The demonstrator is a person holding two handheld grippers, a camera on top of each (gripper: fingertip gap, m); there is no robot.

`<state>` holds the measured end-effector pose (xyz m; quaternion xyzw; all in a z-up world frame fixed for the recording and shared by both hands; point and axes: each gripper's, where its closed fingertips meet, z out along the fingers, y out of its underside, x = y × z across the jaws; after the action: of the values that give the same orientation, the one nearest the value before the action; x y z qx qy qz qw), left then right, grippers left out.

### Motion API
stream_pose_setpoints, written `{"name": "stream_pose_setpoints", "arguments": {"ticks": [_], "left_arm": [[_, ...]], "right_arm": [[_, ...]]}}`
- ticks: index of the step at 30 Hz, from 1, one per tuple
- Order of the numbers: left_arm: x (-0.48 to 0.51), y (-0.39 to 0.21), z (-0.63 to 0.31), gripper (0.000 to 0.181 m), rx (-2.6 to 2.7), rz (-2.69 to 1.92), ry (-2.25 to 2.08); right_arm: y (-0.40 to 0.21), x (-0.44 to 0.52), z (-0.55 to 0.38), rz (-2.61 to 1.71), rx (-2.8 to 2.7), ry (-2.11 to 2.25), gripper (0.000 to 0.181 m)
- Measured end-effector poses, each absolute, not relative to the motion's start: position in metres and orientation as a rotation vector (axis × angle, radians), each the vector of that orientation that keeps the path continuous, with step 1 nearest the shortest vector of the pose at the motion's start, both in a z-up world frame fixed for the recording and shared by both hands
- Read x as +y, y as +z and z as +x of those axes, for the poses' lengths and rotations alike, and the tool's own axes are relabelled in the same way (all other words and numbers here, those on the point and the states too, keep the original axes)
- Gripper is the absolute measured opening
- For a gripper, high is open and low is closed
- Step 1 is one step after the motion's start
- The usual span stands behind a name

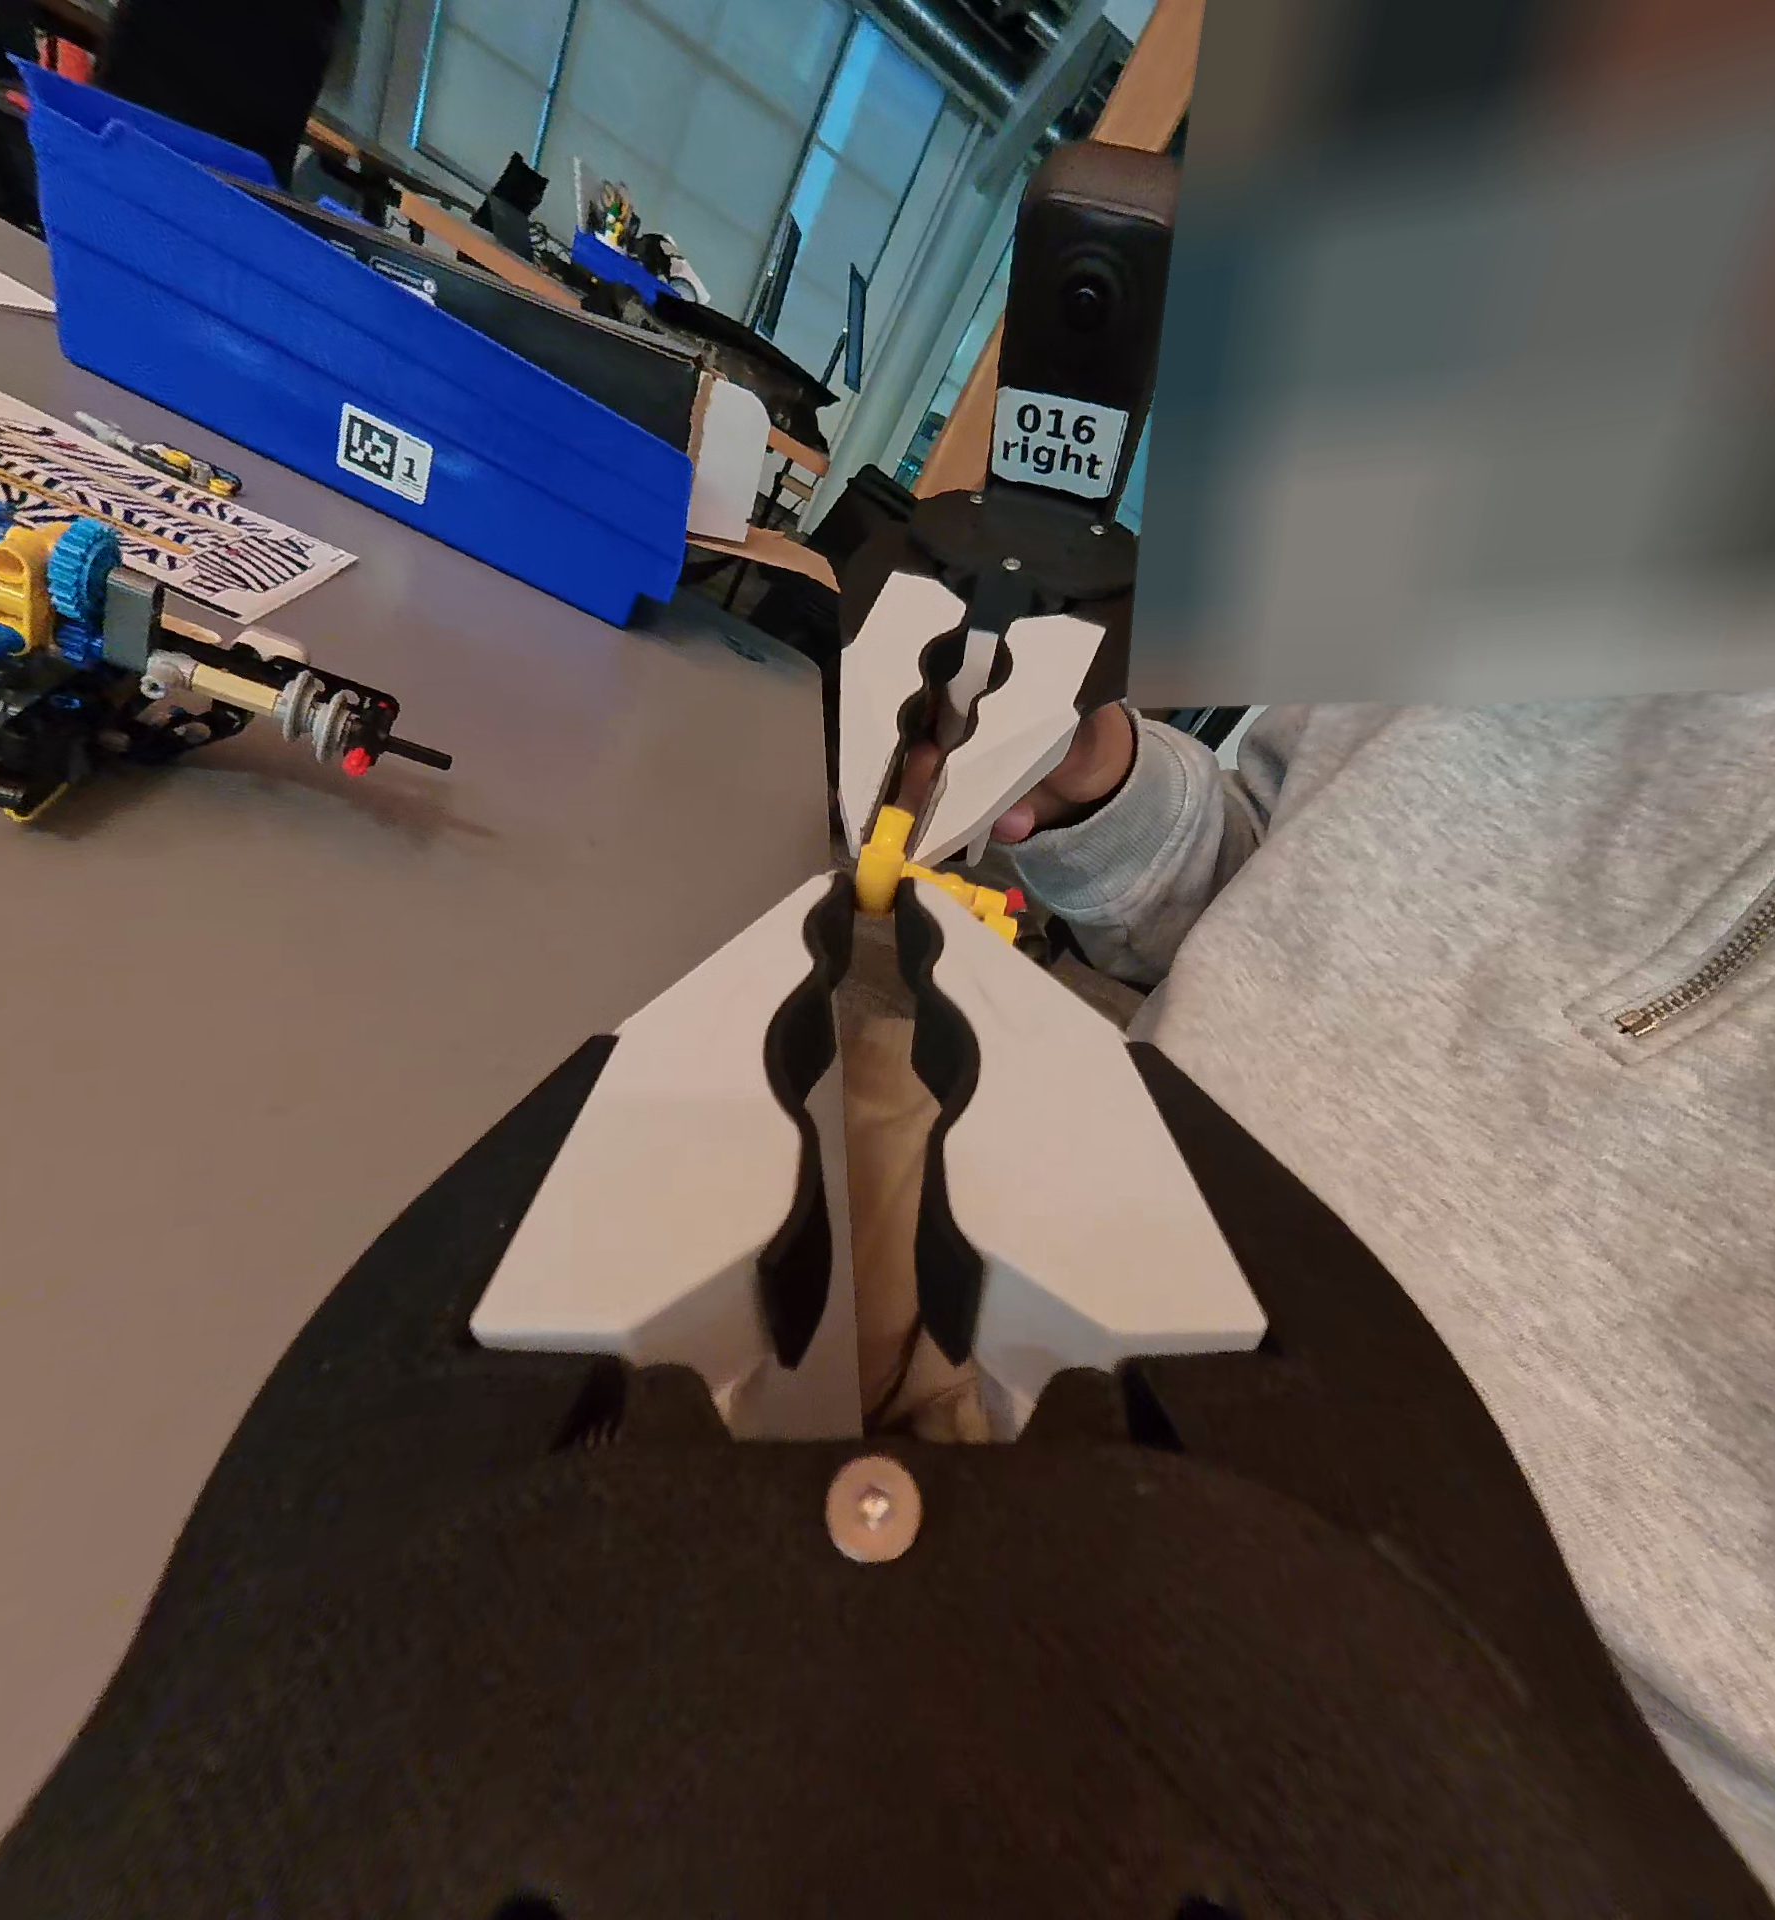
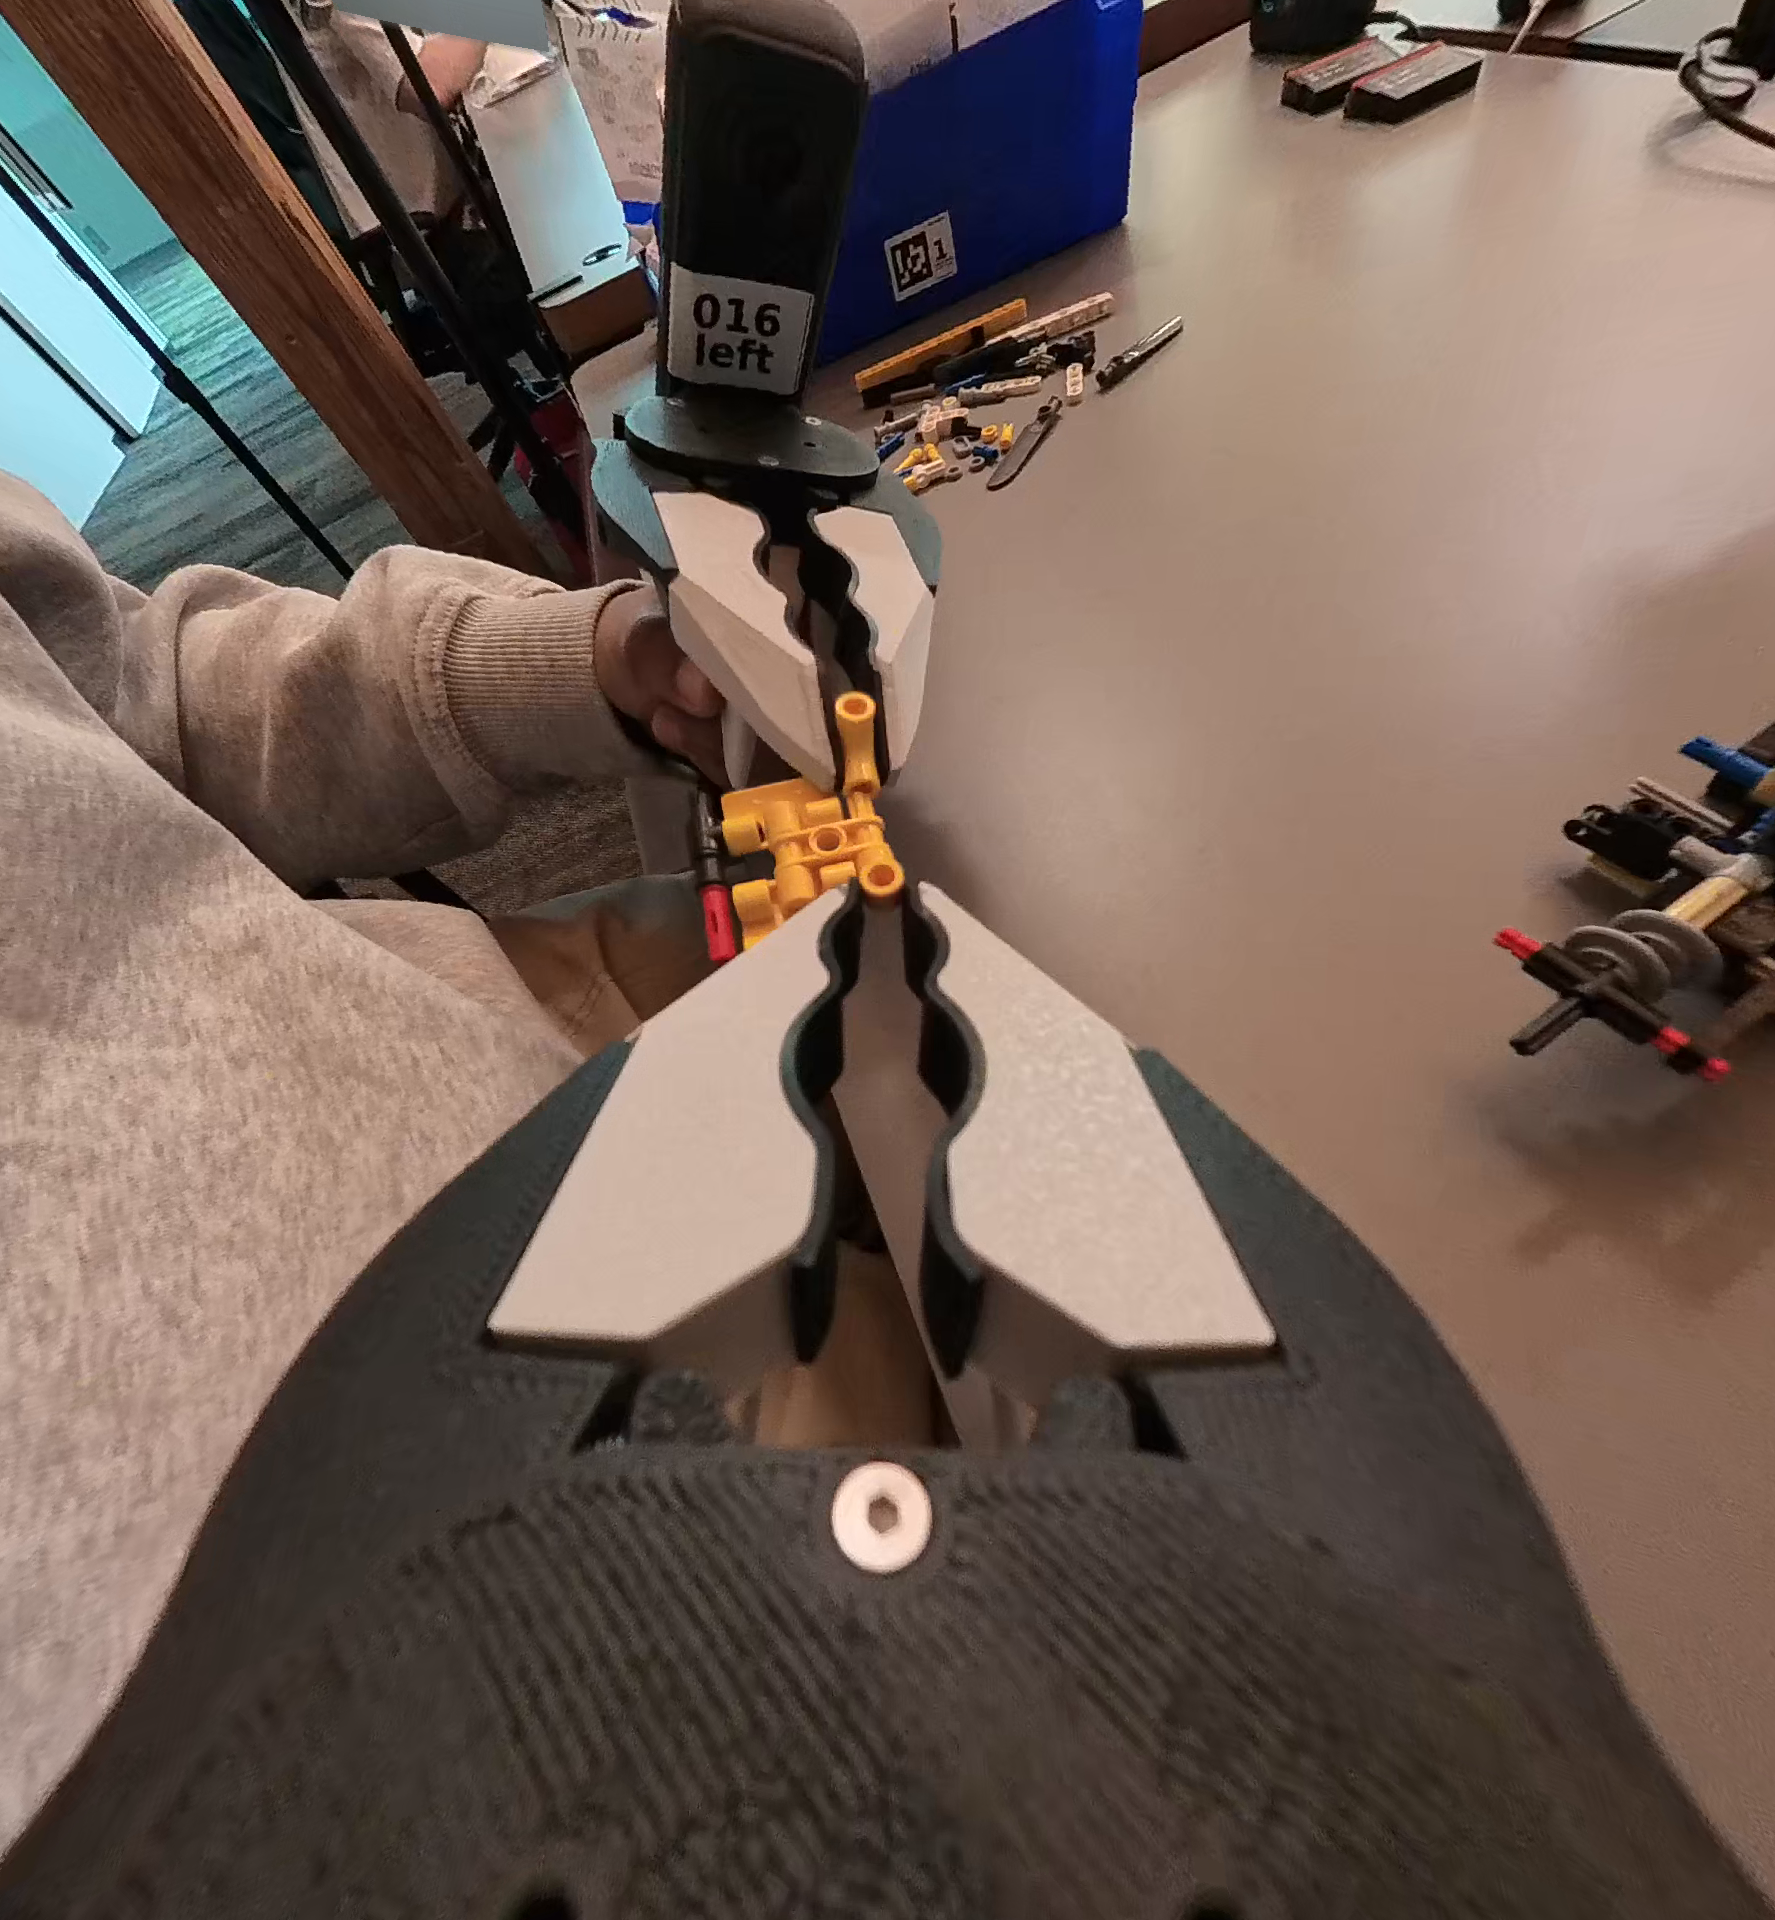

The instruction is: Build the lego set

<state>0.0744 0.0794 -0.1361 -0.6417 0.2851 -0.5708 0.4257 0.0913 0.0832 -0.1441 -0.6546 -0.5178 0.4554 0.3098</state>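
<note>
The toy piece [image 2: 810, 847] is yellow, the box [image 1: 343, 343] is blue, the bench [image 2: 1382, 623] is grey-brown.

loose pieces [image 2: 987, 405] before bin [image 2: 987, 156], model [image 2: 1693, 914] right

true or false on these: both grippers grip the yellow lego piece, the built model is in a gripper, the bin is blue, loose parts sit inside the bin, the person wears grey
1. Both the left gripper and the right gripper grip the yellow lego assembly: true.
2. The partly built model is held in a gripper: false, it lies on the table.
3. The bin is blue: true.
4. The loose parts sit inside the bin: false, they lie on the table beside it.
5. The person's sweatshirt is grey: true.
</note>
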Motion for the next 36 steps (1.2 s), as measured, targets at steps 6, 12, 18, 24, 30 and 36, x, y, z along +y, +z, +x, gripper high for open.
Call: {"name": "stream_pose_setpoints", "arguments": {"ticks": [6, 12, 18, 24, 30, 36], "left_arm": [[0.078, -0.137, 0.075, 0.005, 0.721, -1.610, -1.436], [0.078, -0.135, 0.075, 0.005, 0.696, -1.598, -1.474], [0.080, -0.131, 0.075, 0.005, 0.632, -1.574, -1.516], [0.086, -0.126, 0.073, 0.005, 0.545, -1.541, -1.531], [0.092, -0.125, 0.074, 0.005, 0.480, -1.537, -1.508], [0.097, -0.135, 0.075, 0.005, 0.493, -1.623, -1.459]], "right_arm": [[-0.142, 0.084, 0.092, -1.718, -1.355, 1.214, 0.006], [-0.138, 0.085, 0.091, -1.705, -1.317, 1.272, 0.006], [-0.133, 0.087, 0.090, -1.687, -1.237, 1.359, 0.006], [-0.129, 0.092, 0.089, -1.685, -1.130, 1.433, 0.006], [-0.131, 0.097, 0.091, -1.704, -1.004, 1.514, 0.005], [-0.144, 0.099, 0.094, -1.770, -0.909, 1.603, 0.006]]}}
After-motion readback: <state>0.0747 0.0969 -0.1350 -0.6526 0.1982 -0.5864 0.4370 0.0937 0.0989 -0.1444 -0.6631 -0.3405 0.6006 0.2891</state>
